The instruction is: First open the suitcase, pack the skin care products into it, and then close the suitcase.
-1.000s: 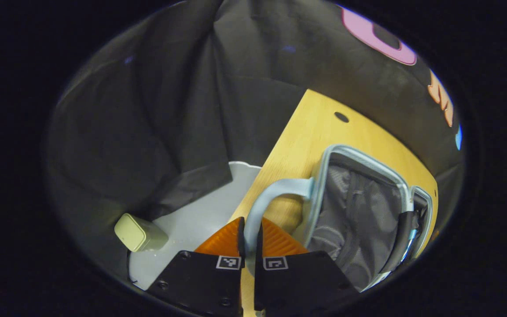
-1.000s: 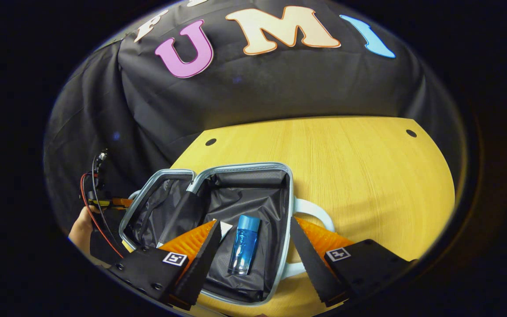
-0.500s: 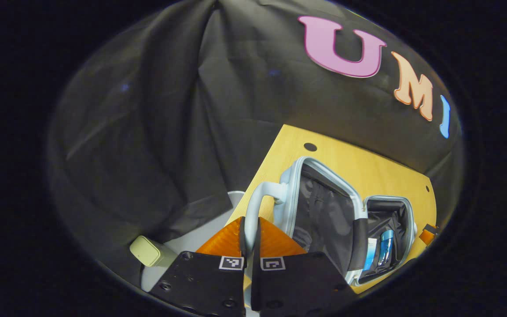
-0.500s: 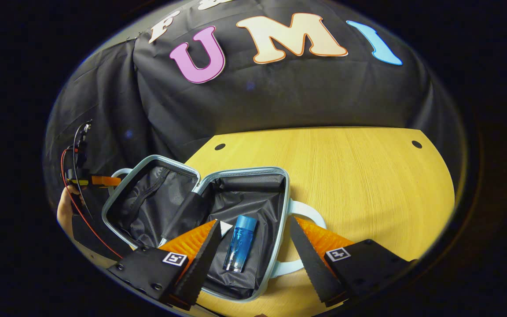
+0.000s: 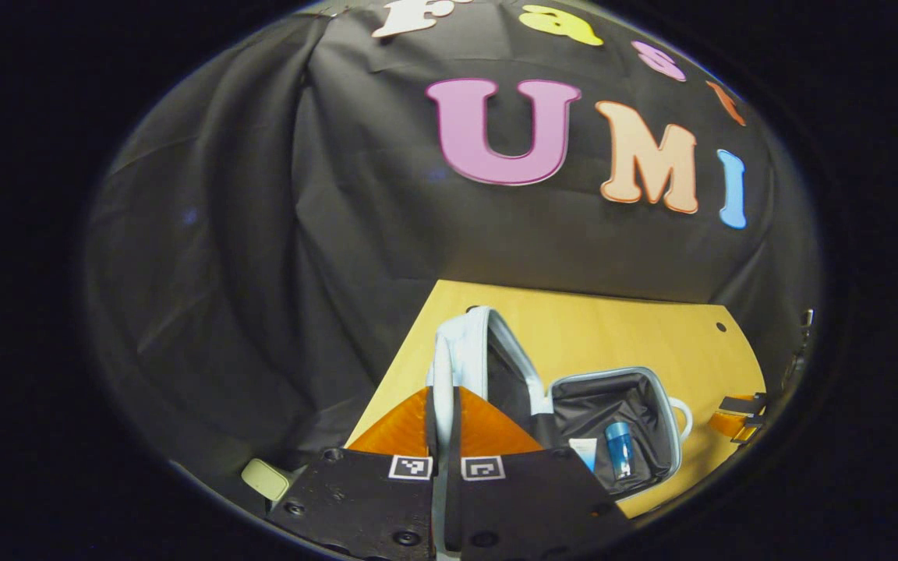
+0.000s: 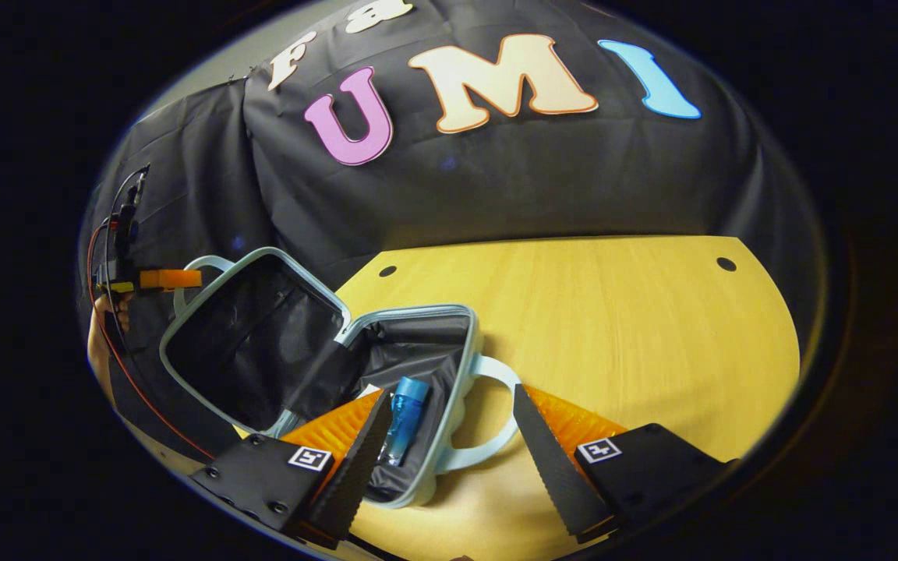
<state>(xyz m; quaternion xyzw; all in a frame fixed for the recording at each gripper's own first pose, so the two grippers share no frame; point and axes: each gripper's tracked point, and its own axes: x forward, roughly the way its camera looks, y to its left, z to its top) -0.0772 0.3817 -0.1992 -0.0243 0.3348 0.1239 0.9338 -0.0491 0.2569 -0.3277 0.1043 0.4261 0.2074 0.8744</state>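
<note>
A light-blue suitcase [image 6: 449, 354] lies open on the wooden table [image 6: 620, 327]. Its black-lined base holds a blue bottle [image 6: 402, 413] and a white tube [image 5: 586, 452] beside that bottle [image 5: 618, 450]. The lid [image 6: 246, 343] stands tilted up over the base, and in the left gripper view it [image 5: 471, 354] is nearly edge-on. My left gripper [image 5: 443, 405] is shut on the lid's handle [image 5: 443, 366]; in the right gripper view it [image 6: 164, 279] sits at the lid's far edge. My right gripper [image 6: 449, 456] is open, with the base's handle [image 6: 492, 425] lying between its fingers, untouched.
A pale green box [image 5: 266, 478] lies on the floor left of the table. The table's right half is bare wood with small holes [image 6: 726, 264] near its back corners. A hand [image 6: 98, 351] and red cable trail behind the left gripper.
My left gripper has swung the lid up by its handle, from lying flat to standing over the base. The right gripper stays open, and the suitcase has shifted left in its view.
</note>
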